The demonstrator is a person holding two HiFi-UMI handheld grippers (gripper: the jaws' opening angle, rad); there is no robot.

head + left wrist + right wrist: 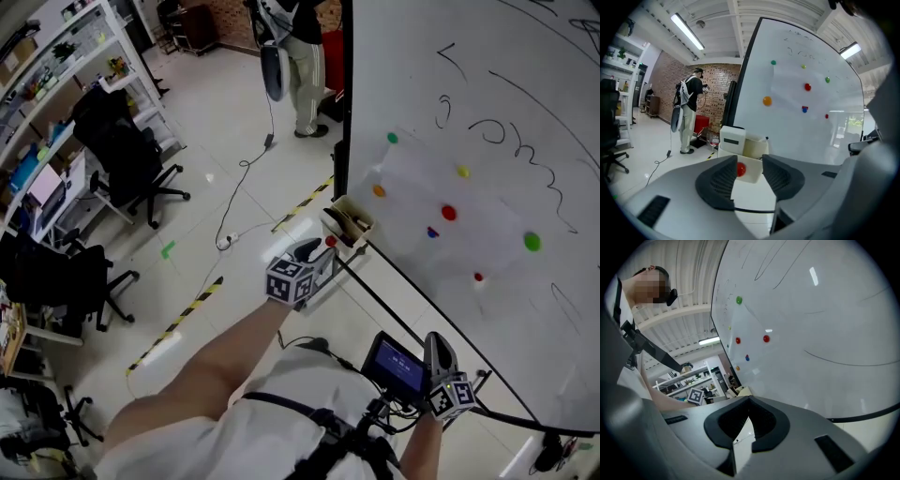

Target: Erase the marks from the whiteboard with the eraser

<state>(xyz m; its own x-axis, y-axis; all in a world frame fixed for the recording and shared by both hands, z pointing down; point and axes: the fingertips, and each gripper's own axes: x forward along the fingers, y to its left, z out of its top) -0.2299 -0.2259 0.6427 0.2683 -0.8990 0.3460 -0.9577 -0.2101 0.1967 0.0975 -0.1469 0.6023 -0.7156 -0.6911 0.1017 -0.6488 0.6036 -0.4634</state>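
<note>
The left gripper is holding its 2 fingers spread apart, pinching nothing; beyond the gap a cream tray is sitting at the lower corner of the whiteboard, with a red magnet on its front; the eraser, a white block with a dark strip, is standing upright in that tray, at the end farther from the whiteboard's face; in the head view this gripper is hovering just short of the tray; the right gripper is keeping its 2 fingertips pressed together on nothing and is pointing at the whiteboard near its lower edge, well along from the tray; thin dark marks are curling across the whiteboard above 7 coloured magnets; a person is standing beyond the whiteboard's side edge
</note>
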